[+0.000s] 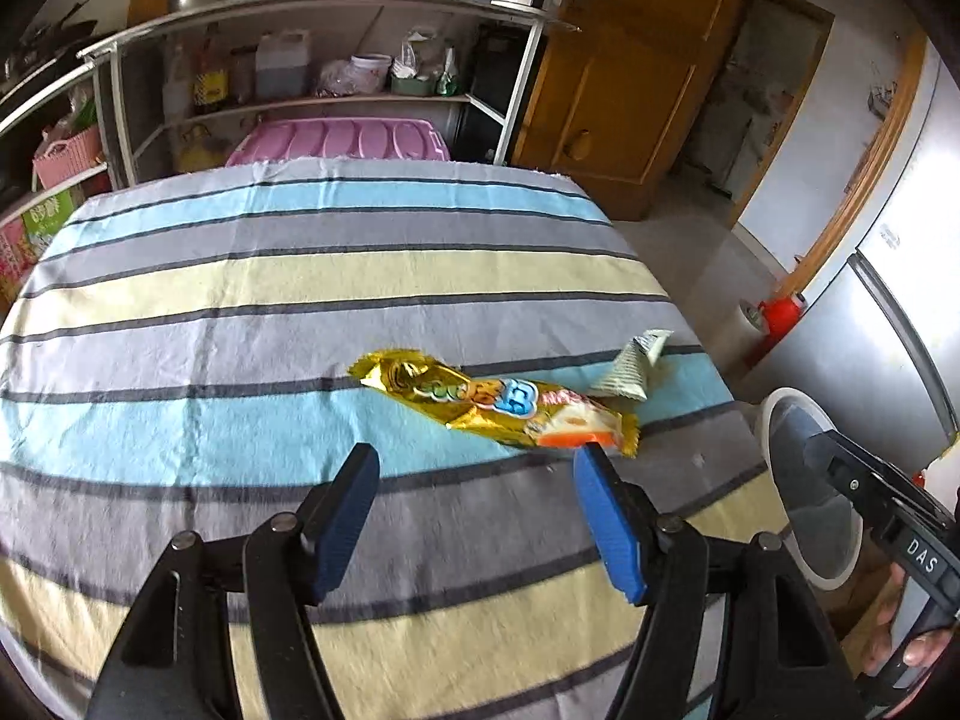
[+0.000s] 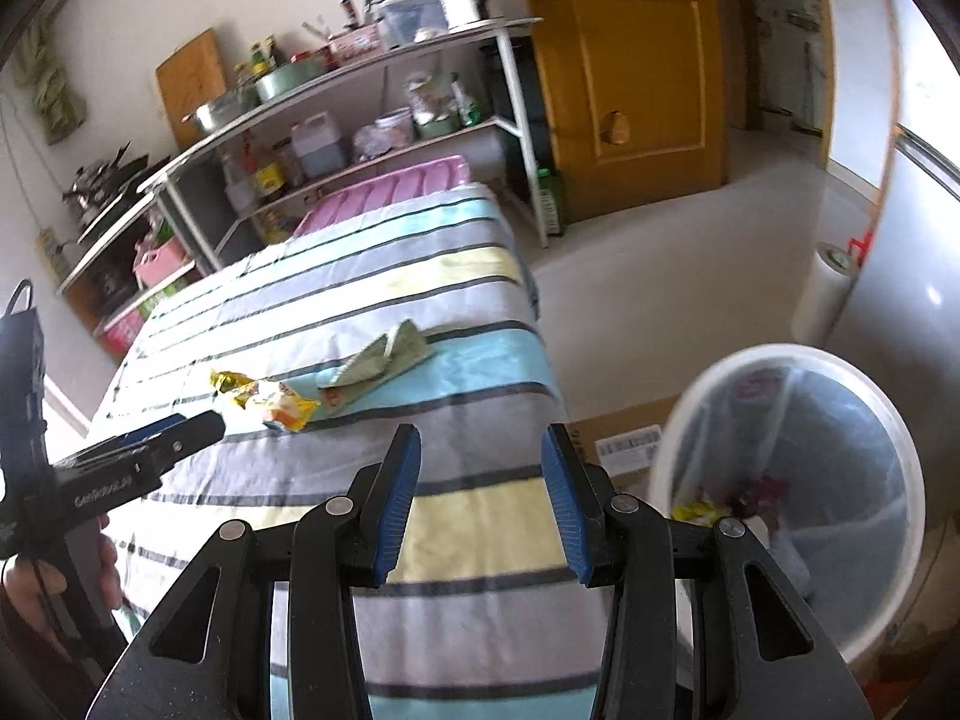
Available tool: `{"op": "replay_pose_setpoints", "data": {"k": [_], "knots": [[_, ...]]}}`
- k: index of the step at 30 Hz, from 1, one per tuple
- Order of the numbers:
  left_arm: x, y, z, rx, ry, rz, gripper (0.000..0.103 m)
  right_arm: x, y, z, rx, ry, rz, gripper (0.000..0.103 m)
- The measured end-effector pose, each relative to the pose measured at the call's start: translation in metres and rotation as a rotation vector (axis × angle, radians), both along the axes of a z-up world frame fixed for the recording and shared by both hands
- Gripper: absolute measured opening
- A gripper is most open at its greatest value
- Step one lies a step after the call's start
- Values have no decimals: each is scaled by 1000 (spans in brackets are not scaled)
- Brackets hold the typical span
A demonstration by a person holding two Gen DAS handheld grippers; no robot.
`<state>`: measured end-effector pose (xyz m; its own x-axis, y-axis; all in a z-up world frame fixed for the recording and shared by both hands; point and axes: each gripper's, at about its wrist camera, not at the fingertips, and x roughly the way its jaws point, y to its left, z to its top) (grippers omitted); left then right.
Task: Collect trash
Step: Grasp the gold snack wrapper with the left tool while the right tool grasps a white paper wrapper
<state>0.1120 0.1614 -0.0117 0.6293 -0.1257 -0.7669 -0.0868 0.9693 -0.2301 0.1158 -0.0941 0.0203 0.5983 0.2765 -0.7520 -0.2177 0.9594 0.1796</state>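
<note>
A: What can't you read off these?

B: Print on the gold snack wrapper [image 1: 495, 405] is smeared by blur, not legible. In the right wrist view it's a crumpled yellow blob [image 2: 264, 399]. Contents of the trash bin [image 2: 786, 498] are hazy behind its clear liner: something yellow and something red at the bottom, can't identify. In the left wrist view the bin [image 1: 807, 498] is half covered by the right gripper body and cut by the frame edge. Cardboard box [image 2: 624, 444] beside the bin is mostly hidden.

A: Grippers?

B: Left gripper [image 1: 477, 459]: jaws spread wide, nothing between them. Right fingertip [image 1: 591, 462] sits at the near right end of the wrapper; contact or a small gap, cannot tell. Right gripper [image 2: 477, 450]: jaws also apart, holding nothing, above the table's near right area next to the bin.

A: Trash location?

B: Gold wrapper lies flat on the striped tablecloth [image 1: 240, 300], right half, on the blue stripe. Pale green folded packet [image 1: 633, 369] is just beyond its right end, near the table's right edge. Bin stands on the floor, off the table's near right corner.
</note>
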Motion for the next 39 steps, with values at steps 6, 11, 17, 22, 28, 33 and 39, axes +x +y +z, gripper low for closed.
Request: {"op": "replay_pose_setpoints", "data": {"k": [6, 11, 17, 22, 28, 33, 39], "knots": [[22, 6, -6, -37, 24, -7, 69, 20, 24, -5, -31, 19, 37, 43], [50, 5, -16, -13, 96, -1, 69, 33, 34, -6, -38, 29, 39, 43], [61, 0, -22, 74, 99, -10, 69, 48, 38, -13, -7, 57, 28, 43], [59, -2, -22, 99, 93, -18, 66, 63, 50, -18, 34, 79, 45, 43], [57, 3, -20, 135, 88, -25, 46, 81, 67, -32, 64, 129, 58, 45], [53, 10, -19, 122, 85, -30, 37, 89, 78, -43, 54, 159, 60, 48], [48, 17, -19, 90, 81, -35, 31, 92, 88, -46, 17, 155, 43, 48]]}}
